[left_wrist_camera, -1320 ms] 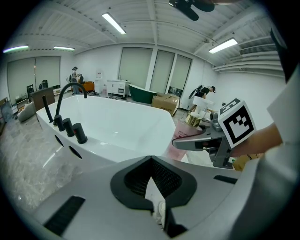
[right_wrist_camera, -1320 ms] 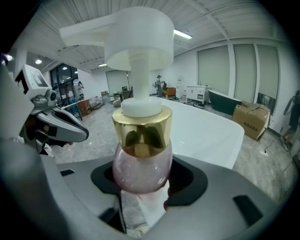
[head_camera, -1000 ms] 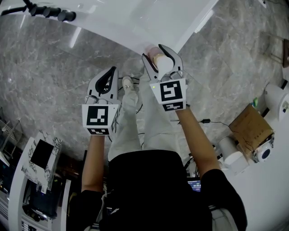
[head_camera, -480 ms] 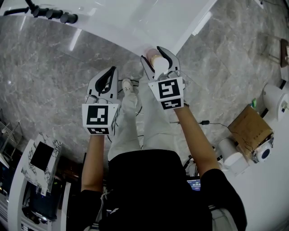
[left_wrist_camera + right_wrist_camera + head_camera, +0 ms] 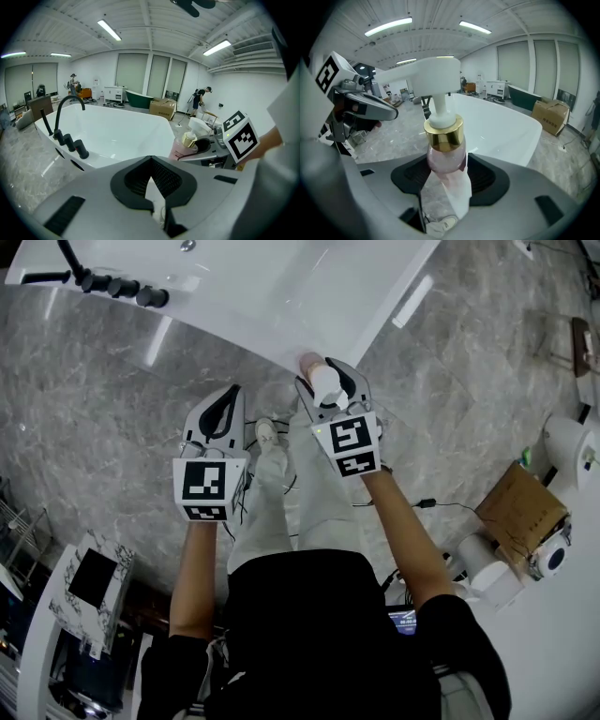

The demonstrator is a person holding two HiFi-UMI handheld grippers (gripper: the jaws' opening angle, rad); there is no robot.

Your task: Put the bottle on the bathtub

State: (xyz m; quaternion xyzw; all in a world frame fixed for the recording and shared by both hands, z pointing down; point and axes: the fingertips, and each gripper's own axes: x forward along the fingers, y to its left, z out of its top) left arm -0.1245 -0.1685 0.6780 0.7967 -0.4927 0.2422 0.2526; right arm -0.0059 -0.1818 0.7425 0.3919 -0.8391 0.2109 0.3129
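At the near corner of the glossy white bathtub (image 5: 281, 324), my right gripper (image 5: 328, 388) pinched the upright pink pump bottle with gold collar (image 5: 319, 379), not yet set down. Left gripper (image 5: 221, 409) was pressed together, empty. My call: get the base fully over the flat rim, lower straight, and release only once seated, since the rim looked slick.
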